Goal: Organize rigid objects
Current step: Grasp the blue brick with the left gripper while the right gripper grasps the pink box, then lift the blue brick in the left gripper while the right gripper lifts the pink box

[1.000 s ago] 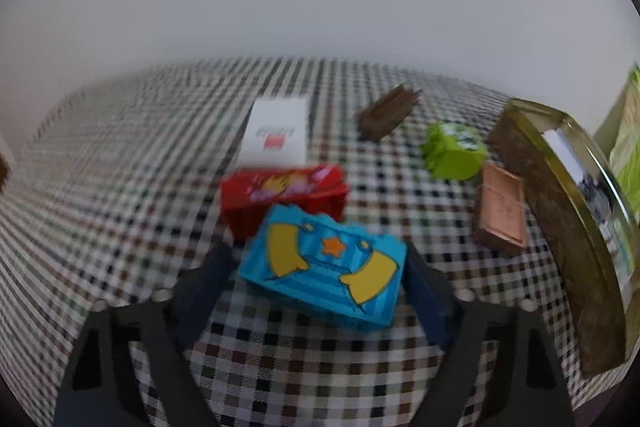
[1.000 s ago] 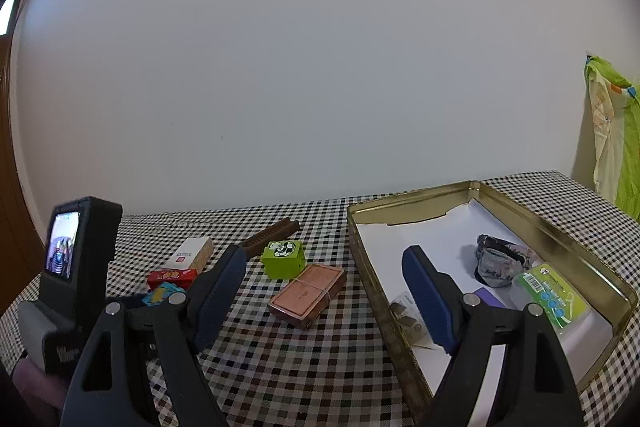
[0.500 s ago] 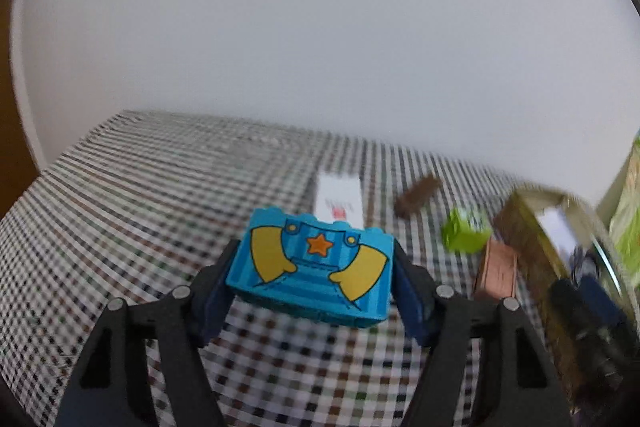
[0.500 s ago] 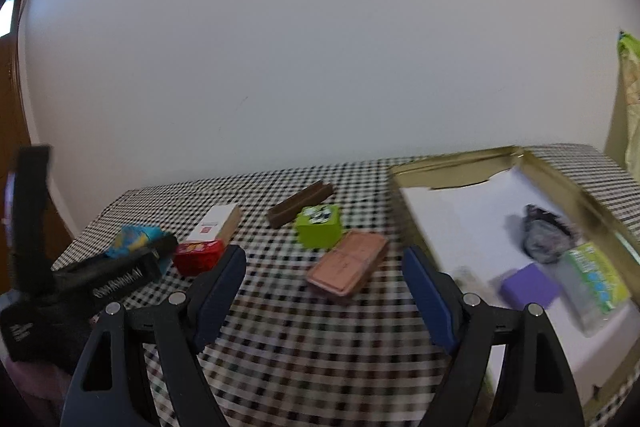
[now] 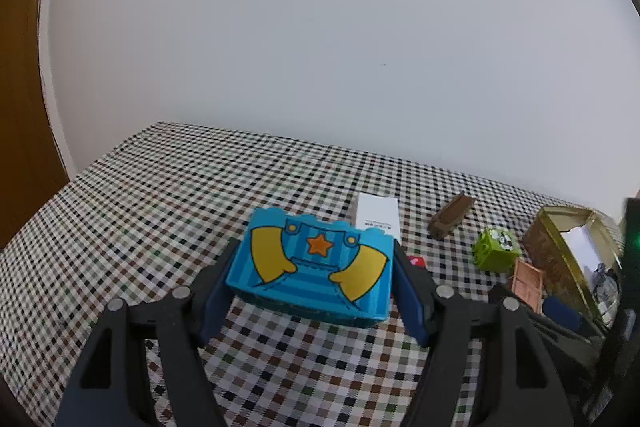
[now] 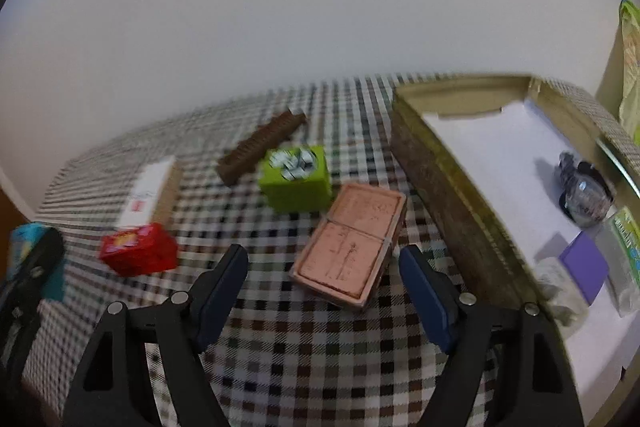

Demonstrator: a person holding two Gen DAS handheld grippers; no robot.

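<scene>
Blue plastic toy brick [image 5: 310, 269] with yellow arms and orange star is now lifted clear of the checked tablecloth [image 5: 160, 211], clamped between left gripper [image 5: 312, 291] pads; a second ago it sat beside the red box [image 6: 138, 249]. Right gripper [image 6: 322, 281] has dropped toward the pink flat rectangular block [image 6: 350, 243] near the gold tin tray [image 6: 448, 187], jaws closing, nothing gripped.

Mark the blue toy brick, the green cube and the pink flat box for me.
blue toy brick [image 5: 316, 263], left wrist view, middle of its printed front face.
green cube [image 6: 295, 175], right wrist view, near its top front edge.
pink flat box [image 6: 350, 245], right wrist view, centre of its top face.
</scene>
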